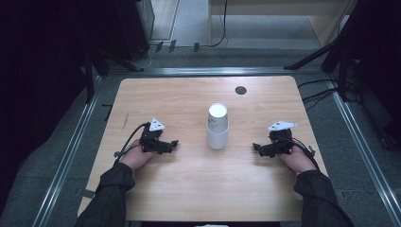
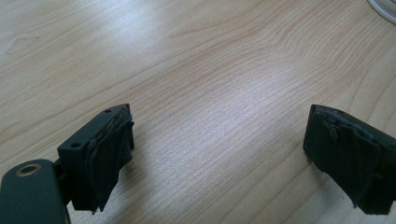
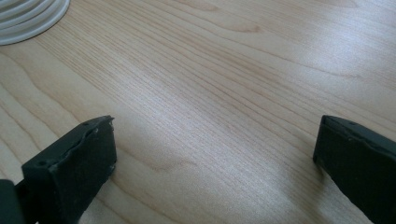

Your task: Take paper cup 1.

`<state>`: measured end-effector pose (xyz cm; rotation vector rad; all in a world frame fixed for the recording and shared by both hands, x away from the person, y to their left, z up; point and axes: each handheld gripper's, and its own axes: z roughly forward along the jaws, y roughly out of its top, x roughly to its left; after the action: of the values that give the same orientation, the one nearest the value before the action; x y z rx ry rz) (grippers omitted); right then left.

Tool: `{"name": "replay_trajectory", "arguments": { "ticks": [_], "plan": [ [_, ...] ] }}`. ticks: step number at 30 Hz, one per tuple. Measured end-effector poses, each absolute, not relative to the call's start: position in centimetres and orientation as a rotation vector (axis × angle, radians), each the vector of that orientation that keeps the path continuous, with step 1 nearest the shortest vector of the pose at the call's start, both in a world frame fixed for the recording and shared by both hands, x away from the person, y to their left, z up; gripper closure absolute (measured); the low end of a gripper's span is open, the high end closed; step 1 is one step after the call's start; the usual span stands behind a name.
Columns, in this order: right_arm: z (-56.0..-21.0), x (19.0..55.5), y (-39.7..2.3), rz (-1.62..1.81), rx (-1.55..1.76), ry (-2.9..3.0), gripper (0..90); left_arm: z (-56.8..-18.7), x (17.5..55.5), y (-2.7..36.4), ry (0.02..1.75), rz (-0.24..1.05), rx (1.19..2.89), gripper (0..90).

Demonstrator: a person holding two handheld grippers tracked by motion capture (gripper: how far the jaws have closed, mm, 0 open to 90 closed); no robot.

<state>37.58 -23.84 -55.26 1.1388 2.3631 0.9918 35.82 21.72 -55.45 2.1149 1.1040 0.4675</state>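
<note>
A stack of white paper cups [image 1: 217,126] stands upside down near the middle of the wooden table [image 1: 189,189]. My left gripper [image 1: 172,144] rests low on the table to the left of the stack, held in a hand, jaws pointing right toward it. My right gripper [image 1: 257,148] lies to the right of the stack, jaws pointing left. Both are open with only bare wood between their jaws, as the left gripper [image 2: 217,154] and right gripper [image 3: 215,163] show in their own views. A rim of the cups [image 2: 385,8] shows at the top right corner, and the ribbed rims of the cups [image 3: 28,18] at the top left.
A small dark round hole [image 1: 240,90] sits near the table's far edge. Metal rails [image 1: 71,146] run along the floor on both sides of the table. Dark stands and cables [image 1: 321,94] lie beyond the far right corner.
</note>
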Motion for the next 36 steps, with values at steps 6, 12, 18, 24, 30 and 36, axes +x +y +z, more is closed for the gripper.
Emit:
{"name": "replay_trajectory", "arguments": {
  "ticks": [6, 12, 18, 24, 30, 36],
  "plan": [
    [-55.3, 37.6, -23.8, 0.992, 1.139, 2.363, 0.0, -55.4, 35.8, 21.7, 1.104, 0.467, 2.115, 8.5],
    [-55.3, 37.6, -23.9, 0.992, 1.139, 2.363, 0.0, -55.4, 35.8, 21.7, 1.107, 0.467, 2.113, 8.5],
    [-53.8, 38.3, -23.8, 0.894, 1.162, 2.441, 11.5, -53.1, 36.5, 21.6, 1.156, 0.404, 2.099, 20.1],
    [-52.6, 38.4, -24.0, 1.027, 1.264, 2.432, 9.3, -51.3, 36.0, 21.8, 1.143, 0.329, 2.036, 12.7],
    [-51.7, 38.3, -24.8, 1.129, 1.294, 2.434, 6.0, -50.2, 35.7, 22.2, 1.081, 0.298, 2.093, 12.8],
    [-51.4, 38.3, -24.6, 1.173, 1.31, 2.426, 6.3, -50.3, 35.7, 22.1, 1.1, 0.297, 2.109, 13.8]
  ]
}}
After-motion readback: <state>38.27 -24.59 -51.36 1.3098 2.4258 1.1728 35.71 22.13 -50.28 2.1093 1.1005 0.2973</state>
